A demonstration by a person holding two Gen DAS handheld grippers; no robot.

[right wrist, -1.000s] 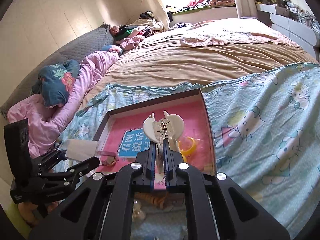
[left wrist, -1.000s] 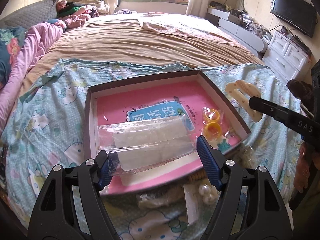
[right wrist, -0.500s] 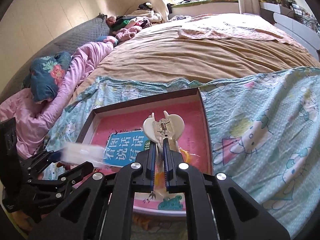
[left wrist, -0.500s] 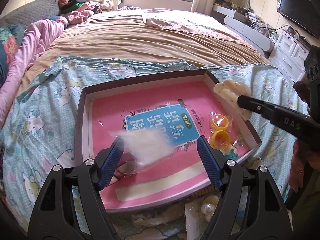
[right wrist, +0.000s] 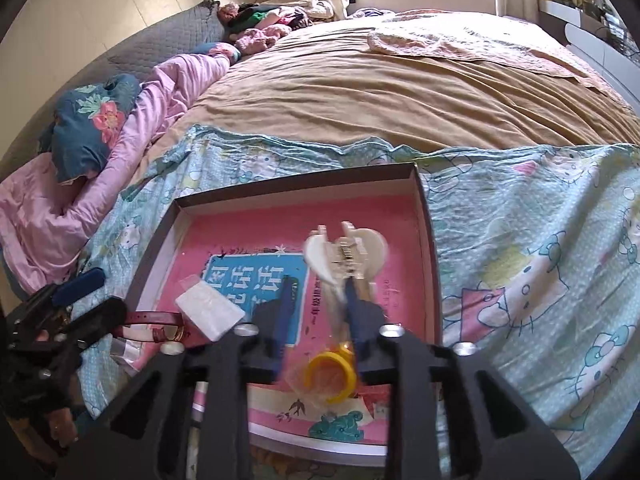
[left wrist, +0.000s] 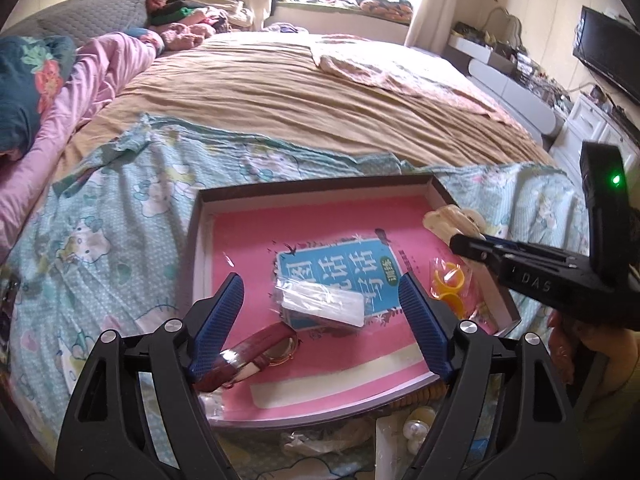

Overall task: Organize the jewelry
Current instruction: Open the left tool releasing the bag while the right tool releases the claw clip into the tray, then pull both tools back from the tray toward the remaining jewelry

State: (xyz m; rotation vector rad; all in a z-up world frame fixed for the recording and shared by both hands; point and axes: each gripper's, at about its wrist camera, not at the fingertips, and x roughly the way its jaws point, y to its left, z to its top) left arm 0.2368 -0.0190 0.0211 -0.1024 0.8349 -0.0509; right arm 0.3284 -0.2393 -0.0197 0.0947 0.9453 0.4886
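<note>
Left gripper (left wrist: 320,306) jaws spread wide, empty, lower centre. Right gripper (right wrist: 316,300) parting, blurred; hair claw clip (right wrist: 346,250) at tips, grip uncertain. Boxed: watch (left wrist: 256,354), bagged packet (left wrist: 322,304), yellow rings (left wrist: 448,284). Pearls (left wrist: 416,432) outside tray (left wrist: 320,186), pending.

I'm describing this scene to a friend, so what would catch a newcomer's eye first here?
Probably the shallow box with its bright pink lining, lying on the cartoon-print sheet at the foot of the bed. In it lie a clear plastic packet, a red-strapped watch and yellow rings, while the right gripper holds a cream hair claw above them.
</note>
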